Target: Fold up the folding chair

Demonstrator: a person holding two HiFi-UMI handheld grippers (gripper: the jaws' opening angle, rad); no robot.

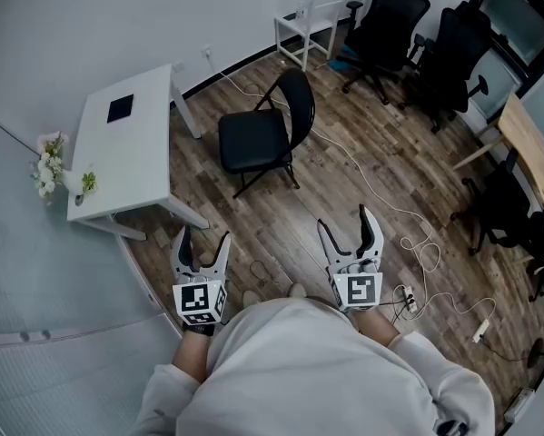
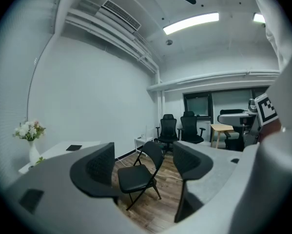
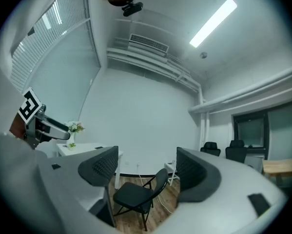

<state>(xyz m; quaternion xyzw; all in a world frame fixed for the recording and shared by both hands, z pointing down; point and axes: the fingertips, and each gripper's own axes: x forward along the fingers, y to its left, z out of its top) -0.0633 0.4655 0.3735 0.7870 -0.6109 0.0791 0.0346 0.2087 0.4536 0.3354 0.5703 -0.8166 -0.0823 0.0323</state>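
Folding chair (image 1: 264, 133), black, unfolded: likely a stiff, fairly heavy metal frame, best taken at backrest (image 1: 297, 98) top and seat (image 1: 250, 142) edge; left gripper (image 1: 203, 243) and right gripper (image 1: 346, 230) gape empty.

I'm looking into an office, a small work or meeting room. Black swivel chairs (image 1: 387, 16) are grouped in the far corner, near a wooden desk (image 1: 535, 153). A white bench (image 1: 131, 143) stands by the plain wall, with a vase of flowers (image 1: 46, 166) at its end. Cables (image 1: 417, 243) and a power strip (image 1: 481, 331) trail over the plank floor (image 1: 408, 143). Overhead I see a strip light (image 2: 190, 23) and an air vent (image 2: 121, 14).
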